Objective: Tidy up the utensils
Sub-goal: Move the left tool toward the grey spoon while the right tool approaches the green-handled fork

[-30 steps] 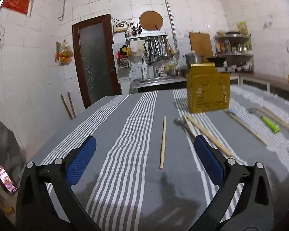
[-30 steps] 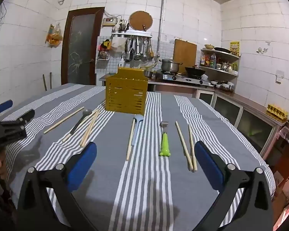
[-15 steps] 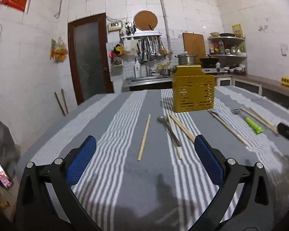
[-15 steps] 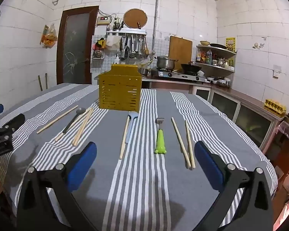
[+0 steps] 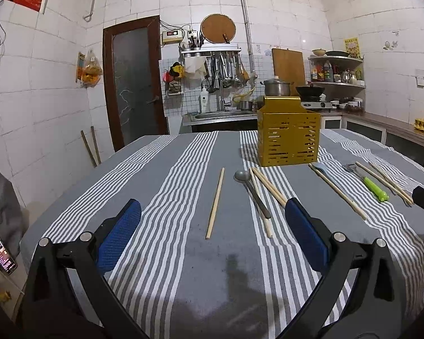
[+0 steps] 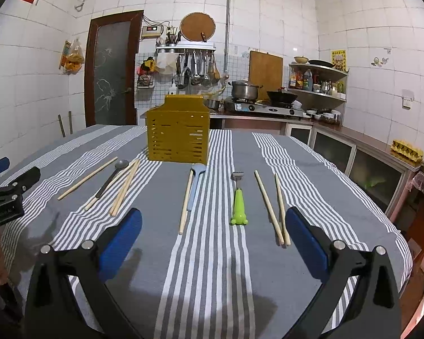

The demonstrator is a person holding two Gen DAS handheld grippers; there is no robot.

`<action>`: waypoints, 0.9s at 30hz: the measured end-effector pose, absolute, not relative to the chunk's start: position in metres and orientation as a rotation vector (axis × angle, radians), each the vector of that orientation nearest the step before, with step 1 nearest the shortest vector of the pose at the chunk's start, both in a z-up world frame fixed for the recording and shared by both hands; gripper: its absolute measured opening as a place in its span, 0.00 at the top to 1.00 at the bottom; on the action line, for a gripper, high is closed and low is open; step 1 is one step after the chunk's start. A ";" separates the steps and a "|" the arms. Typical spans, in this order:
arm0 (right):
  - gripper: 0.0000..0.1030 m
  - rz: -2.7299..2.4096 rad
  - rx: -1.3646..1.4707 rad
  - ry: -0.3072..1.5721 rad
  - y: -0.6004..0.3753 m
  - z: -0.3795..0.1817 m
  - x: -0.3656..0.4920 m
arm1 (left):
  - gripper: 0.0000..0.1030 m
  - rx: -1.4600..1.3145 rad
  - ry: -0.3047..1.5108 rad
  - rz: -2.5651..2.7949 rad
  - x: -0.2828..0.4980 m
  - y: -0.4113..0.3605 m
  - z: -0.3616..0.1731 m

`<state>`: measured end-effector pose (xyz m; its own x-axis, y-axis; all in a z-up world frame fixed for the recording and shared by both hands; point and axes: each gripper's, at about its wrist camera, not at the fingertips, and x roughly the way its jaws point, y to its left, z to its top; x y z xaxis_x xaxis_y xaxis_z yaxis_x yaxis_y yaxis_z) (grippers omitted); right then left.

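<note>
Utensils: wooden chopsticks (image 6: 268, 203), grey metal spoon (image 5: 250, 189), green-handled peeler (image 6: 238, 203) all on tabletop (image 6: 212, 268).
Yellow slotted holder (image 6: 178, 135): seemingly unfilled.
Left tool (image 5: 212, 234), right tool (image 6: 213, 240): wide, holding nothing.

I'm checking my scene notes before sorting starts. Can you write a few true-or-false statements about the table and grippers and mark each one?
1. Both the left gripper and the right gripper are open and hold nothing. True.
2. The green-handled peeler stands inside the yellow utensil holder. False: it lies flat on the striped tablecloth.
3. The metal spoon lies among chopsticks on the cloth. True.
4. The light blue spoon lies alone, away from any chopstick. False: a chopstick lies right beside it.
5. The holder lies tipped on its side. False: it stands upright.
</note>
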<state>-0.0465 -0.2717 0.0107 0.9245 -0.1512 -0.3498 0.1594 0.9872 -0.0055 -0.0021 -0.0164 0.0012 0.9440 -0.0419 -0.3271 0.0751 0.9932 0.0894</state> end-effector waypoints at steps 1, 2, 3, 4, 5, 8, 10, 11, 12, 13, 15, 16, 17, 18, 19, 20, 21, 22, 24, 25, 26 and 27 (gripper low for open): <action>0.04 -0.162 0.024 0.355 -0.273 0.012 -0.046 | 0.05 0.094 0.335 -0.060 -0.001 -0.016 0.002; 0.04 -0.159 0.030 0.355 -0.275 0.015 -0.045 | 0.05 0.086 0.342 -0.058 -0.001 -0.015 0.002; 0.04 -0.155 0.036 0.353 -0.277 0.017 -0.045 | 0.05 0.081 0.347 -0.057 0.001 -0.013 0.003; 0.04 -0.156 0.040 0.350 -0.279 0.020 -0.044 | 0.05 0.082 0.350 -0.053 0.003 -0.012 0.006; 0.04 -0.158 0.042 0.346 -0.280 0.022 -0.043 | 0.05 0.082 0.349 -0.043 0.006 -0.010 0.009; 0.04 -0.149 0.031 0.339 -0.280 0.032 -0.039 | 0.05 0.081 0.352 -0.030 0.013 -0.004 0.015; 0.04 -0.153 0.021 0.333 -0.281 0.041 -0.035 | 0.05 0.076 0.367 -0.032 0.019 -0.001 0.019; 0.04 -0.153 0.021 0.331 -0.282 0.045 -0.034 | 0.05 0.068 0.376 -0.041 0.022 0.001 0.021; 0.04 -0.156 0.022 0.329 -0.282 0.047 -0.033 | 0.05 0.065 0.378 -0.043 0.025 0.002 0.023; 0.04 -0.164 0.024 0.326 -0.284 0.052 -0.031 | 0.05 0.063 0.382 -0.046 0.028 0.002 0.025; 0.04 -0.176 0.029 0.316 -0.287 0.058 -0.028 | 0.05 0.050 0.376 -0.057 0.033 0.001 0.030; 0.04 -0.187 0.037 0.313 -0.290 0.061 -0.026 | 0.05 0.044 0.377 -0.055 0.038 0.000 0.032; 0.04 -0.191 0.043 0.314 -0.293 0.063 -0.023 | 0.05 0.037 0.379 -0.058 0.041 -0.001 0.034; 0.04 -0.196 0.044 0.314 -0.296 0.065 -0.020 | 0.05 0.028 0.381 -0.066 0.045 -0.002 0.035; 0.04 -0.204 0.042 0.314 -0.299 0.067 -0.018 | 0.05 0.024 0.383 -0.071 0.050 -0.004 0.037; 0.04 -0.215 0.039 0.316 -0.302 0.069 -0.014 | 0.05 0.024 0.388 -0.076 0.056 -0.007 0.038; 0.04 -0.221 0.040 0.315 -0.306 0.070 -0.012 | 0.05 0.020 0.388 -0.085 0.059 -0.008 0.040; 0.04 -0.228 0.042 0.313 -0.309 0.072 -0.009 | 0.05 0.019 0.383 -0.093 0.063 -0.010 0.041; 0.04 -0.235 0.048 0.317 -0.314 0.074 -0.002 | 0.05 0.021 0.385 -0.099 0.071 -0.014 0.042; 0.04 -0.234 0.050 0.319 -0.316 0.074 0.001 | 0.05 0.021 0.394 -0.107 0.075 -0.016 0.041; 0.04 -0.237 0.052 0.325 -0.319 0.075 0.005 | 0.05 0.020 0.403 -0.110 0.079 -0.018 0.040; 0.04 -0.239 0.054 0.331 -0.320 0.074 0.009 | 0.05 0.020 0.407 -0.108 0.082 -0.019 0.040</action>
<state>0.0091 -0.3205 0.0742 0.9178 -0.2232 -0.3283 0.2407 0.9705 0.0132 0.0816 -0.0194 0.0400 0.9127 -0.1012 -0.3960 0.1093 0.9940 -0.0022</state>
